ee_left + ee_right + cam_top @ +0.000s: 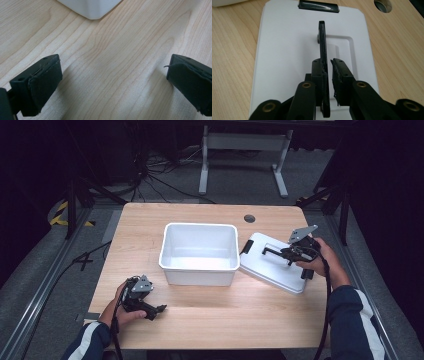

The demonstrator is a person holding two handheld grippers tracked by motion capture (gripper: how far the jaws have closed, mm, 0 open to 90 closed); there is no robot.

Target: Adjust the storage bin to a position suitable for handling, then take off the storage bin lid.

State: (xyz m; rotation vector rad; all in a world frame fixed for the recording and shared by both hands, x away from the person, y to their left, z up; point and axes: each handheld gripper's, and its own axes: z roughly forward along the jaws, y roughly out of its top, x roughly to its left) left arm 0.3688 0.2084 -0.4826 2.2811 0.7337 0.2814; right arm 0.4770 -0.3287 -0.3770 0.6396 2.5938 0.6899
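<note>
- white lid (274,264) lies flat on the table (210,315), right of the bin and just beside its right wall; in the high view its near-left corner looks touching or almost touching the bin, cannot tell which
- black handle (322,57) stands upright from a recessed panel in the middle of the lid; black latch (318,5) at the lid's far short edge in the right gripper view, another one at the opposite edge in the high view
- right gripper (327,72) is over the lid with the handle bar between its jaws; left pad lies against the bar, right pad (337,75) stands a thin gap off it; jaws nearly closed, not clamped
- right hand (320,257) holds that gripper at the lid's far-right part; cable trails back along the sleeve
- white bin (199,251), open top, sits mid-table
- left gripper (142,300) rests low at the near-left of the table, well apart from the lid; jaws wide open, bare wood between them; bin corner (91,8) ahead of it
- round hole (249,218) in the tabletop beyond the lid
</note>
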